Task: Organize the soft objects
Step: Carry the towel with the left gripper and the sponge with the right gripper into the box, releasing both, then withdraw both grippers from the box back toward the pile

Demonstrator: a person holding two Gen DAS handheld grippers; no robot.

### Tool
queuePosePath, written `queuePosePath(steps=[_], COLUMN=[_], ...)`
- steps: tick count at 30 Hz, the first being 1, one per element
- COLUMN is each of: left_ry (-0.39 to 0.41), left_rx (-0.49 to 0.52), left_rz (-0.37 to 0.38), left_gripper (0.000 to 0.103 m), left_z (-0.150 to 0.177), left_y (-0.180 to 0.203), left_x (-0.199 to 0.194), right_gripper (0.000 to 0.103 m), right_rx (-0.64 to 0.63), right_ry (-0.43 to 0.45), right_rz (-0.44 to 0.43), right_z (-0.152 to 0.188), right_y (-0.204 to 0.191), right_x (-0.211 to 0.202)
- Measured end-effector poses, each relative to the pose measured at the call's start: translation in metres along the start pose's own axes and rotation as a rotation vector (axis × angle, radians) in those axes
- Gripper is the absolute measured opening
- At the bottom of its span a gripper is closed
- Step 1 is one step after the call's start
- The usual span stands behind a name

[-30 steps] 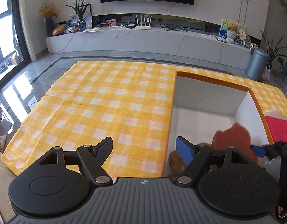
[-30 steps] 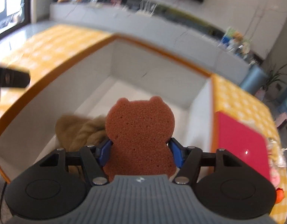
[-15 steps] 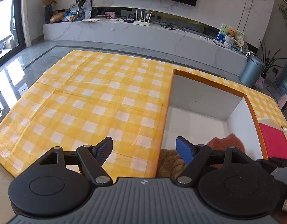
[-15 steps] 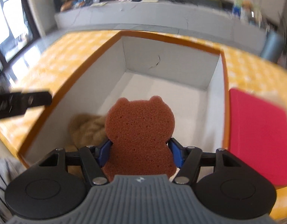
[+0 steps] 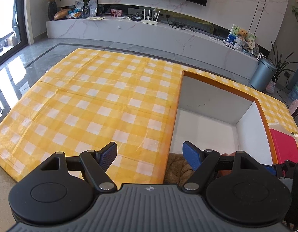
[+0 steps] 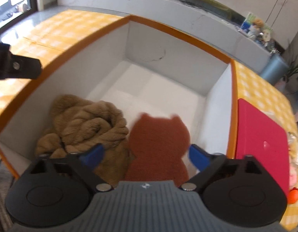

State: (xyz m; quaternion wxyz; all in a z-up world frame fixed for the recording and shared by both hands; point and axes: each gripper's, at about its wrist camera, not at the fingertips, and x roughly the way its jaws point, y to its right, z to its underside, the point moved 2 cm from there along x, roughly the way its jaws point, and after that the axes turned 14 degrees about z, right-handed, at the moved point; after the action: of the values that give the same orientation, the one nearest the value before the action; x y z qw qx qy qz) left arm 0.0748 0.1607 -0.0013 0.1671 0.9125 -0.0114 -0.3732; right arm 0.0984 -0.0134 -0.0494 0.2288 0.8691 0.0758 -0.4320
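Yellow check tabletop point(image 5: 94, 100) fills the left view; your left hand-held gripper point(image 5: 150, 155) hangs released at the lower centre, so keep it off the box point(image 5: 216, 84). Right view: right hand-held gripper point(image 6: 146, 154) spread wide, sponge point(image 6: 158, 147) loose in the box beside the plush point(image 6: 83, 129); lift straight out.

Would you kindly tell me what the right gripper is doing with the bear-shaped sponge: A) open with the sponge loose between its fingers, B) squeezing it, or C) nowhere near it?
A: the right gripper is open, and the bear-shaped sponge sits loose, clear of both blue pads, in the box.
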Motion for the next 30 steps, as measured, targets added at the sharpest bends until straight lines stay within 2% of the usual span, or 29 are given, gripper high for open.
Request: queuePosePath(steps=[6, 10, 15, 21, 30], left_ry=[0.018, 0.012, 0.015, 0.042, 0.067], left_rx=[-0.046, -0.037, -0.016, 0.038, 0.138], left_rz=[-0.011, -0.019, 0.018, 0.040, 0.095], left_gripper=[0.091, 0.091, 0.091, 0.091, 0.091], left_z=[-0.001, -0.001, -0.002, -0.002, -0.007], left_y=[0.000, 0.006, 0.019, 0.045, 0.098], left_x=[-0.004, -0.006, -0.011, -0.022, -0.035], right_gripper=[0.097, 0.097, 0.097, 0.097, 0.097], right_rx=[-0.006, 0.017, 0.064, 0.174, 0.329], right_ry=[0.034, 0.083, 0.143, 0.228, 0.300], right_rz=[-0.046, -0.087, -0.098, -0.095, 0.001], right_z=[0.001, 0.001, 0.002, 0.005, 0.023], right_y=[-0.002, 0.005, 0.021, 0.062, 0.143], right_x=[-0.003, -0.015, -0.032, -0.056, -0.090])
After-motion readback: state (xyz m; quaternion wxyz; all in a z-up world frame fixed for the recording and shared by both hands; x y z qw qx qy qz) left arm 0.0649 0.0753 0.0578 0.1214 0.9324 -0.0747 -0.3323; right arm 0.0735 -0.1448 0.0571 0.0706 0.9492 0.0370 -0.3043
